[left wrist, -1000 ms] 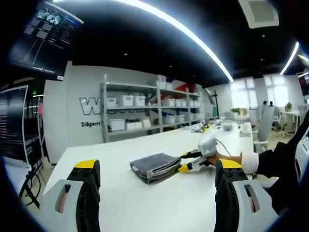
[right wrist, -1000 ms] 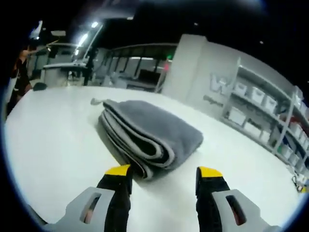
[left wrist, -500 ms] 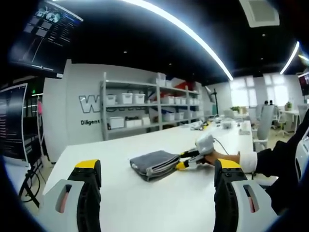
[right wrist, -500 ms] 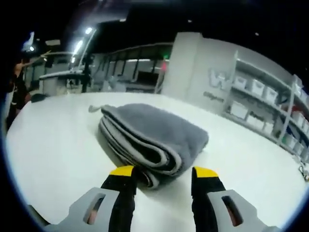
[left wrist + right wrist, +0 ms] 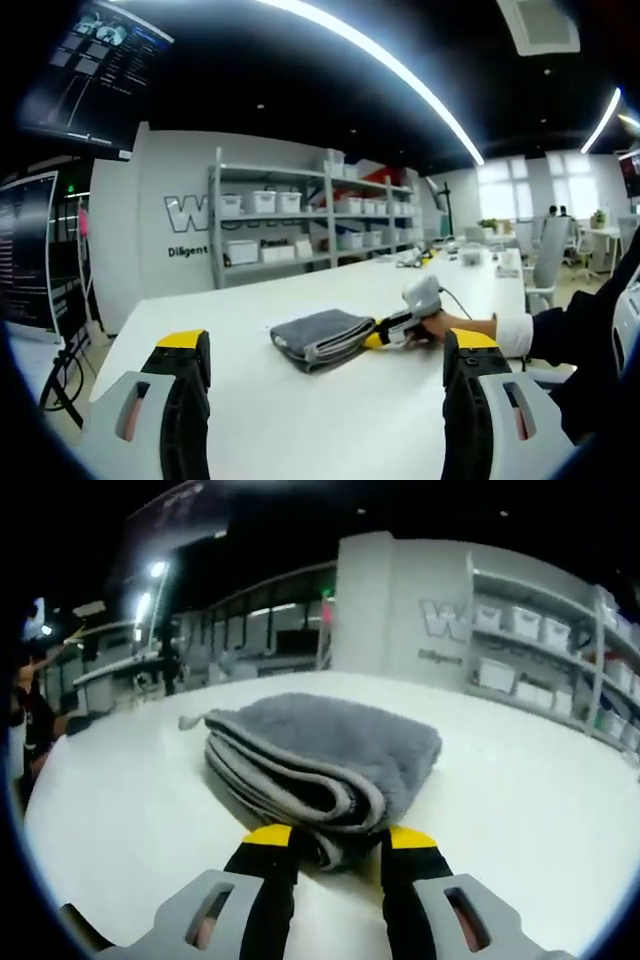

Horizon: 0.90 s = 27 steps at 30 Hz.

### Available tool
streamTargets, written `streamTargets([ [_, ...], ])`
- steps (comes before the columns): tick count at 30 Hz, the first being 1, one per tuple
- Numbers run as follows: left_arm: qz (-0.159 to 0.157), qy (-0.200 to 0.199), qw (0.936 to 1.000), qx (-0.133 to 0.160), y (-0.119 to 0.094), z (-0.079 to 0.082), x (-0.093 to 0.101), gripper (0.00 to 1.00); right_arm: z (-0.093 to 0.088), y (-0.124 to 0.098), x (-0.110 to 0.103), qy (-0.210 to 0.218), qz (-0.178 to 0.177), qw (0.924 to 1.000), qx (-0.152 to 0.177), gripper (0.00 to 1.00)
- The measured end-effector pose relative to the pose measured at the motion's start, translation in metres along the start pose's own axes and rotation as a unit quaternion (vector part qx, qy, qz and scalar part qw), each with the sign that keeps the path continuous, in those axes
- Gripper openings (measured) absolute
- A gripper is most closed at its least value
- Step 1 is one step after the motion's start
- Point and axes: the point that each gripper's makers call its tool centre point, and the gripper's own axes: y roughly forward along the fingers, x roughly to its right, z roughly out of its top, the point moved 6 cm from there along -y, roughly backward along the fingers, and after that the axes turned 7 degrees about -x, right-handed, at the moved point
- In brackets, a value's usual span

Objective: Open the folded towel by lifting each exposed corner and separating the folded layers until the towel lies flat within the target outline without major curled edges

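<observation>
Grey towel [image 5: 320, 770], soft, limp | R gripper [image 5: 338, 837] jaws closing on its folded edge, contact unclear | L gripper [image 5: 325, 345] wide open, well apart | grab top-layer corner.

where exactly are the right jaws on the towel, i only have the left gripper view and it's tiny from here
Observer: The right gripper has a yellow tip on each side of the towel's near folded end, low by the table.
Operator: closed on it yet
Observer: There is a gap between the tips with the bottom layers bulging into it; I can't tell if they pinch.
Operator: any loose corner showing
Observer: Yes, a small hanging loop sticks out at the towel's far-left corner.
</observation>
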Motion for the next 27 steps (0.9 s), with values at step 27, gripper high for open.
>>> streamTargets([
  [27, 0.004, -0.002, 1.0000, -0.006, 0.000, -0.002, -0.005, 0.94, 0.002, 0.002, -0.013, -0.030, 0.031, 0.9991, 0.004, 0.07],
])
